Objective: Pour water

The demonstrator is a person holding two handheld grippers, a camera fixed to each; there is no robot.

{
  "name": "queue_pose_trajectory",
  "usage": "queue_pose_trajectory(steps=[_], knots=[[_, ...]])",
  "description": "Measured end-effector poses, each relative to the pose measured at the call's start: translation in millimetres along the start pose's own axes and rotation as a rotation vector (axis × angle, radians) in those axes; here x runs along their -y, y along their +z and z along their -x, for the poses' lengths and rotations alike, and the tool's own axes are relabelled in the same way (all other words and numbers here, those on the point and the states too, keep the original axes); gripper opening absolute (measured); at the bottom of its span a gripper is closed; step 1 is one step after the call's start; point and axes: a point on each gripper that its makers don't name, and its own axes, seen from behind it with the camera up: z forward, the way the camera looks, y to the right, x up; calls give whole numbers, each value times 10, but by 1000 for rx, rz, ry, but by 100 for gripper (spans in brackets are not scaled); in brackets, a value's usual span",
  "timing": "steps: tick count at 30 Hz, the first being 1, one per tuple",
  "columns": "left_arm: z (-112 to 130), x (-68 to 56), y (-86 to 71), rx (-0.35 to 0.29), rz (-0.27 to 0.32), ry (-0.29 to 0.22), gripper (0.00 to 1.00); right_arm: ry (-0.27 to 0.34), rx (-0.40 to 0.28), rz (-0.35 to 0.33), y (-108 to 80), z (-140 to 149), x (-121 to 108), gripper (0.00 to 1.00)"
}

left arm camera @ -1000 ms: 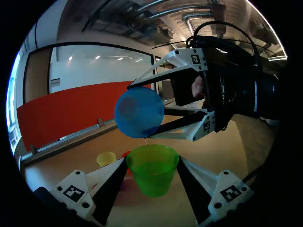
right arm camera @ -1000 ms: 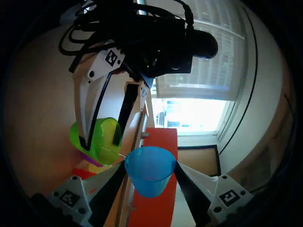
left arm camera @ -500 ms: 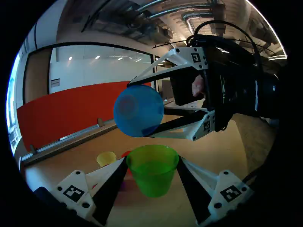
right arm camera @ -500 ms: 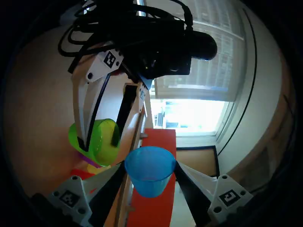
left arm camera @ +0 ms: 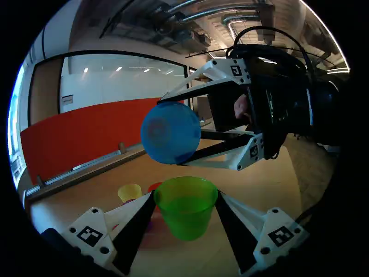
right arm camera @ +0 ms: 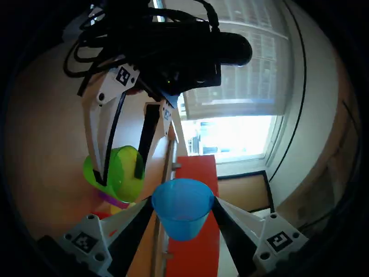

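Left gripper (left arm camera: 184, 197) clamped on green cup (left arm camera: 186, 217), which is upright between its fingers and looks part full. Right gripper (right arm camera: 181, 203) clamped on blue cup (right arm camera: 182, 212), tipped sideways just above green cup's rim, not touching. Yellow cup (left arm camera: 129, 191) on table (left arm camera: 263, 182) beyond left finger.

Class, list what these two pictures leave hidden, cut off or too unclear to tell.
1. Left gripper view: inside of the blue cup; its base faces the camera.
2. Left gripper view: red cup, mostly behind the green cup.
3. Right gripper view: purple item, mostly behind the green cup.
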Motion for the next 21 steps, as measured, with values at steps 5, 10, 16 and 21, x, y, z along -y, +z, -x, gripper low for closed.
queue_pose_trajectory(steps=[5, 10, 16, 21], knots=[[-3, 13, 5, 1, -2, 0, 89, 121, 14, 12, 13, 91, -7, 92], [-21, 28, 6, -2, -8, 1, 89, 274, 35, 15, 10, 183, 20, 92], [-18, 53, 6, 0, -13, -3, 89, 473, 58, 35, -35, 269, 2, 92], [-34, 87, 1, -1, -23, -5, 89, 641, 66, 40, -71, 308, 15, 92]])
